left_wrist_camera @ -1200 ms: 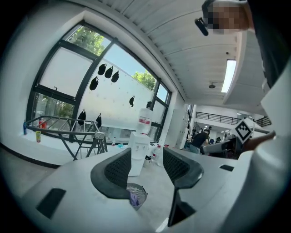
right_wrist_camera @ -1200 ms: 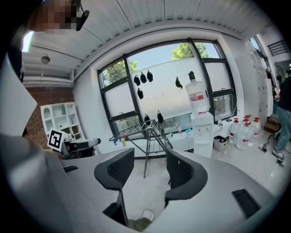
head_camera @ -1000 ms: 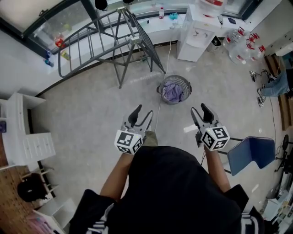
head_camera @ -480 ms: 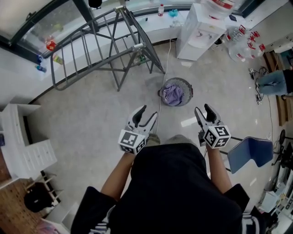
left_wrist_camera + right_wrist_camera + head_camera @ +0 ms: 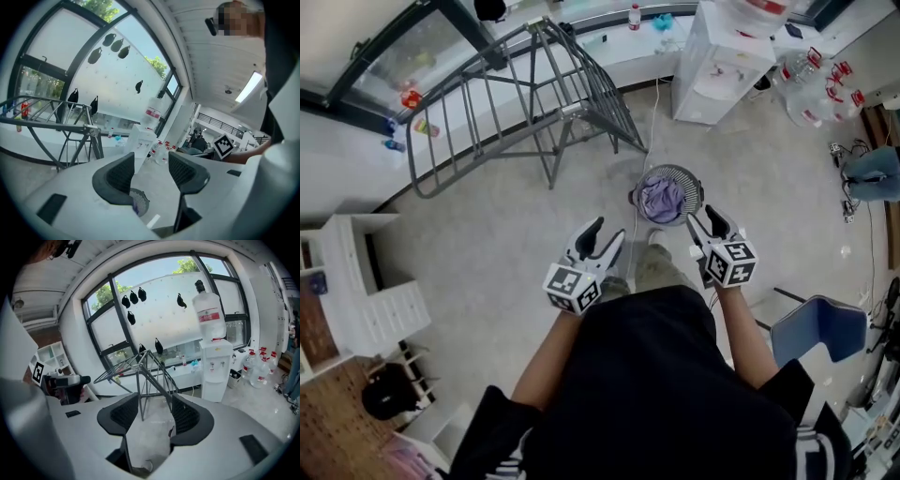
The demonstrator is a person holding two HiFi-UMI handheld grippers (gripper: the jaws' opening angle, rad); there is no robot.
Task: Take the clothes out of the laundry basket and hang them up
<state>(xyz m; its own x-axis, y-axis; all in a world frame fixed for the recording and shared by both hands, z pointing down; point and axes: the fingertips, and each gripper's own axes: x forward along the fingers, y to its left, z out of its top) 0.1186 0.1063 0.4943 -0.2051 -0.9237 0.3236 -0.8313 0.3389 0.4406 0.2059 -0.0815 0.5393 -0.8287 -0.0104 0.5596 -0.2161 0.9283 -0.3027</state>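
A pale floor (image 5: 487, 244) runs under a long window, with a grey drying rack (image 5: 516, 103) standing beyond the laundry basket (image 5: 690, 180) and a water dispenser (image 5: 722, 56) beyond it to the right. Purple clothes (image 5: 661, 199) lie heaped inside the basket. The step in hand looks like the reach in: come down over the rim from above and pinch a thick fold of the top garment, so it lifts without tipping the basket. The left tongs (image 5: 607, 232) are spread and empty, near the basket's left side; the right tongs (image 5: 704, 218), also spread and empty, hang by its near right rim.
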